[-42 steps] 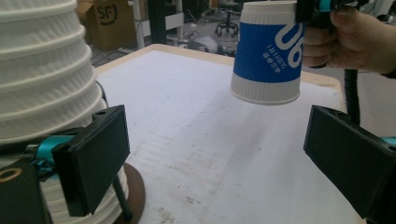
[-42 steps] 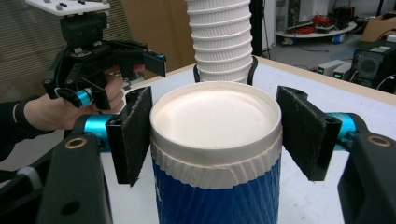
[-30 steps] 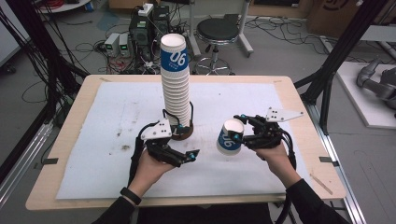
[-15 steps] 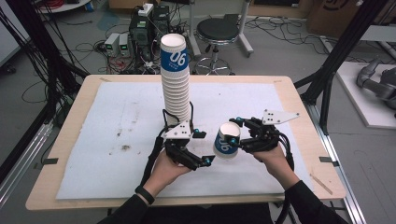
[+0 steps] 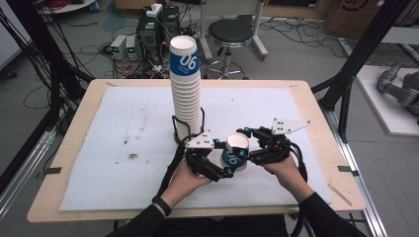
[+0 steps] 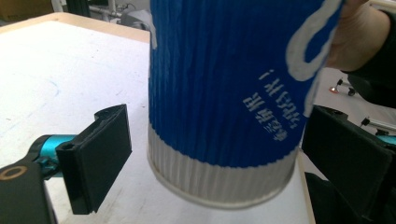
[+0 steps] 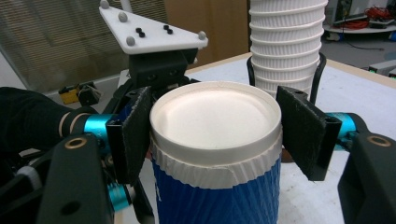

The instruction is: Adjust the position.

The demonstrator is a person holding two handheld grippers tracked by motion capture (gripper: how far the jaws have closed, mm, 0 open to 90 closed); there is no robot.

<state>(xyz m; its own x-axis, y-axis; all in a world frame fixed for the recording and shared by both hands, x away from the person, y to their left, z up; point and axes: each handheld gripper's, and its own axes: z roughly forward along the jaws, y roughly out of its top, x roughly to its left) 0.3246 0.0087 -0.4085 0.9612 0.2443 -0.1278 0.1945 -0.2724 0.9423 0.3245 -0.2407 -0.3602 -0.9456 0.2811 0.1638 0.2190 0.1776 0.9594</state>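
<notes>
A blue and white ribbed paper cup marked 06 hangs just above the white mat, and my right gripper is shut on it. In the right gripper view the pads clamp the cup's white end. My left gripper has just been opening; it is open with the same cup between its jaws, and a gap shows beside the left pad. A tall stack of cups stands in a black holder just behind the left gripper.
The white mat covers a wooden table. Behind the table are a black stool, boxes of electronics and cables on the floor. Black frame posts rise at both sides.
My left gripper has moved right from the base of the stack to the cup and now stands around it. The right gripper has brought the cup slightly to the left.
</notes>
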